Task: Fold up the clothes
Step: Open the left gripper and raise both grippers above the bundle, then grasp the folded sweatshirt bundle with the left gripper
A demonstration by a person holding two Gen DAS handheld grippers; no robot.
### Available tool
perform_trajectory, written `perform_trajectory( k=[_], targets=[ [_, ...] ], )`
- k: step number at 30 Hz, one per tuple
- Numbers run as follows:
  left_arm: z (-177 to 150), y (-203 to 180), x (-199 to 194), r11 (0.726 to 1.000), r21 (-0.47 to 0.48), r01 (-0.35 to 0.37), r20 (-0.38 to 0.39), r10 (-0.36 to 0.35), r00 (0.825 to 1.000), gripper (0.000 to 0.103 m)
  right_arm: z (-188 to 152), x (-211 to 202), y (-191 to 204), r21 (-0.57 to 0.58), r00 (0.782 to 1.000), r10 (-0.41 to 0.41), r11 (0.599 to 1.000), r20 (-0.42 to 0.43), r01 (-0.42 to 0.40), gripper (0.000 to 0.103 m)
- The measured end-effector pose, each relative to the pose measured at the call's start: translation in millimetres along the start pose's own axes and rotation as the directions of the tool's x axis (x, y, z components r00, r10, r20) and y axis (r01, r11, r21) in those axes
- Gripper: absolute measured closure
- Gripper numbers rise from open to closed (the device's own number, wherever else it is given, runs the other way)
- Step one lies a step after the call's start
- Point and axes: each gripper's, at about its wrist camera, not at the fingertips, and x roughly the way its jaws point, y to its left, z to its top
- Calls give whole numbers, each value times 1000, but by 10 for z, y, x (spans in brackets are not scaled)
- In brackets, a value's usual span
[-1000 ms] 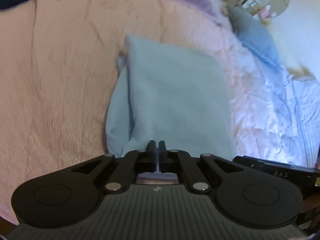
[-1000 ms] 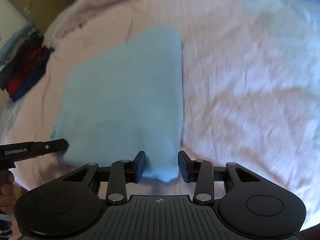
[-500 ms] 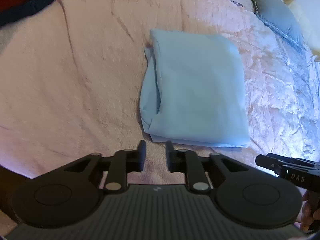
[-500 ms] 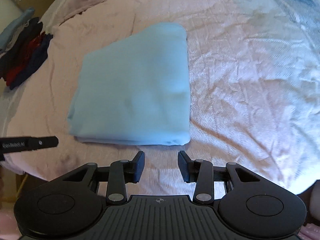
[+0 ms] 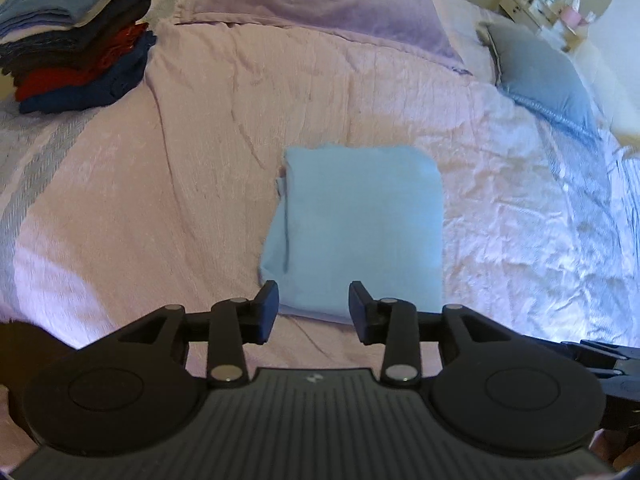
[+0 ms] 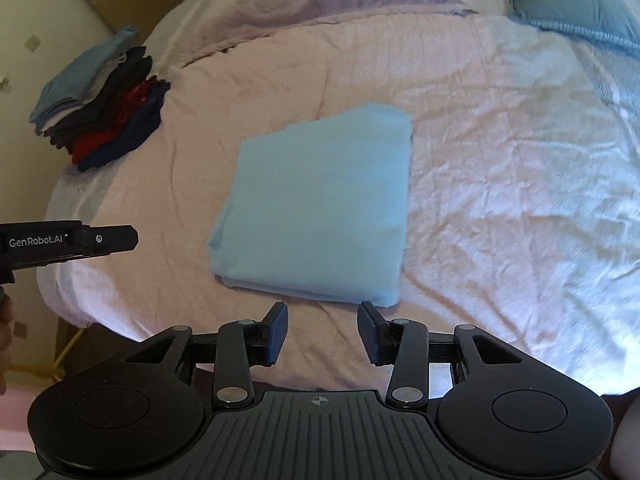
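Note:
A light blue garment (image 5: 360, 224) lies folded into a neat rectangle on the pink bedspread (image 5: 160, 184); it also shows in the right wrist view (image 6: 320, 208). My left gripper (image 5: 313, 304) is open and empty, held just above the garment's near edge. My right gripper (image 6: 322, 328) is open and empty, a little short of the garment's near edge. The left gripper's side (image 6: 72, 240) shows at the left of the right wrist view.
A stack of folded clothes (image 5: 76, 36) in blue, grey, red and navy sits at the bed's far left corner, also in the right wrist view (image 6: 104, 100). A lilac pillow (image 5: 320, 4) and a grey-blue pillow (image 5: 540, 68) lie at the head.
My left gripper let go of the garment, opened wide and drew back. Both grippers pulled away and up from the folded garment, which now lies flat on the bed.

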Motion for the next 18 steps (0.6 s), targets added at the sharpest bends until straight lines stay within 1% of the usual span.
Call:
perform_trajectory(
  k=[4,5,6,7,8,10,11,12,14,15,18],
  targets=[
    [-184,-226,-70,999,-35,-20,5,20,1000,69,-105,-97,-215,-19,1000,21,1000,-11,-21,59],
    [-235,-267,-80,999,-48,-16,9,16,1000,67,-131,-121,-269,-24,1000,26,999,-14,-26,59],
    [-290,-288,-83,997,-74,0,12,1,1000,64,-157,-145,-323,-29,999,31,999,-16,-31,59],
    [-352,-284,-79,993,-115,31,16,-29,999,57,-183,-170,-376,-34,999,36,999,-19,-37,58],
    [-423,-254,-59,983,-170,64,25,-60,998,55,-209,-194,-430,-39,999,41,998,-22,-42,58],
    [-581,-113,40,946,-301,124,59,-111,992,55,-261,-237,-537,-47,998,51,998,-28,-52,58],
    [-669,-36,107,920,-363,148,77,-129,989,55,-283,-229,-591,-49,998,54,997,-32,-56,57],
    [-760,35,182,893,-421,158,92,-132,987,55,-306,-212,-658,-50,998,57,997,-35,-58,57],
    [-942,132,365,839,-522,155,108,-115,987,55,-342,-153,-795,-38,998,55,998,-42,-56,57],
    [-1007,156,450,817,-555,158,115,-113,987,55,-354,-110,-876,-26,998,52,998,-48,-53,57],
    [-1164,238,749,729,-654,200,168,-118,979,54,-358,53,-1119,10,997,37,999,-70,-36,56]
  ],
)
